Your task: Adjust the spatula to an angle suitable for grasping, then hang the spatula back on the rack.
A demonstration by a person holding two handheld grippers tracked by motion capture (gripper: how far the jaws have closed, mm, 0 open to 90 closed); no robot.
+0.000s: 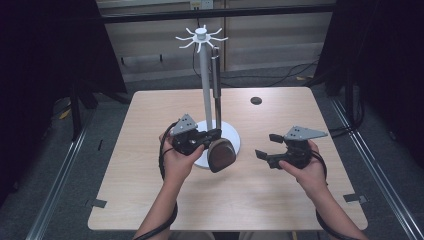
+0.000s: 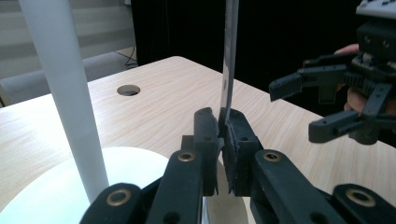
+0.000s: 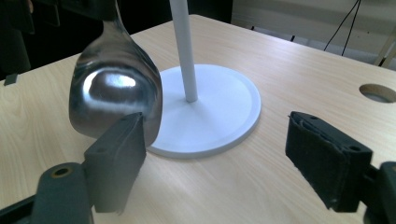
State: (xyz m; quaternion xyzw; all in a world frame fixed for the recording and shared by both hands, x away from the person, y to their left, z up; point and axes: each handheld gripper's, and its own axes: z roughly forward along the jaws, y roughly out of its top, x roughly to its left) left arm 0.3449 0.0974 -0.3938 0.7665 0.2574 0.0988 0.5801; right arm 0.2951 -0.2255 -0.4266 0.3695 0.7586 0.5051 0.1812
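Nearest to the person, two forearms come in from the bottom of the high view onto a light wooden table point(image 1: 150, 200). The left hand point(image 1: 177, 162) holds the left gripper point(image 1: 212, 134), and its two black jaws are pressed together on the flat metal handle of a large spoon point(image 1: 218, 125). In the left gripper view the handle point(image 2: 229, 60) rises straight up from between the closed jaws, so the long axis of the spoon is upright. The bowl point(image 1: 221, 155) is the lower end: it hangs just below the left gripper, over the front edge of the white round base point(image 1: 234, 134), and the handle points up toward the top of the stand. In the right gripper view the bowl point(image 3: 116, 93) is shiny, and whether it touches the base point(image 3: 224, 116) I cannot tell.

To the right, well apart from the spoon, the right hand point(image 1: 310, 167) holds the right gripper point(image 1: 268, 146). Its jaws stand wide apart with nothing between them, and they point left toward the spoon.

Behind the spoon stands the white pole point(image 1: 204, 85) of the stand, just beside the handle and parallel to it. On its top is a ring of white hooks point(image 1: 201, 37). Farther back, a small dark round hole point(image 1: 256, 100) is in the table.
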